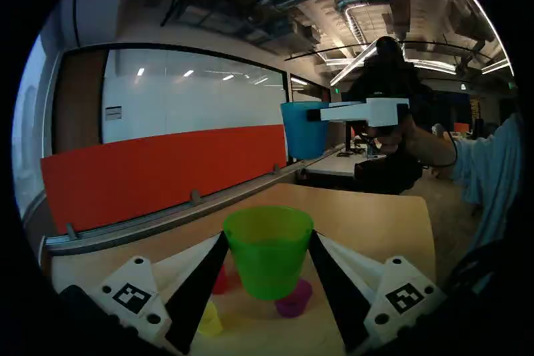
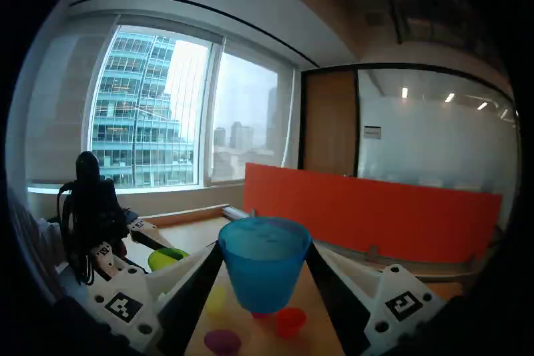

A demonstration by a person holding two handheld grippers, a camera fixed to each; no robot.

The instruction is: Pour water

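Left gripper clamped a green cup over the wooden tabletop, in front of the orange partition. Right gripper grasped a blue cup, held high near that partition. Small coloured cups dotted the tabletop before the partition, and tall office windows stood beside it.

Held green cup hides most of a small red cup and part of a purple one; a gripper finger half-covers a yellow one. Whether the blue cup holds water cannot be told.
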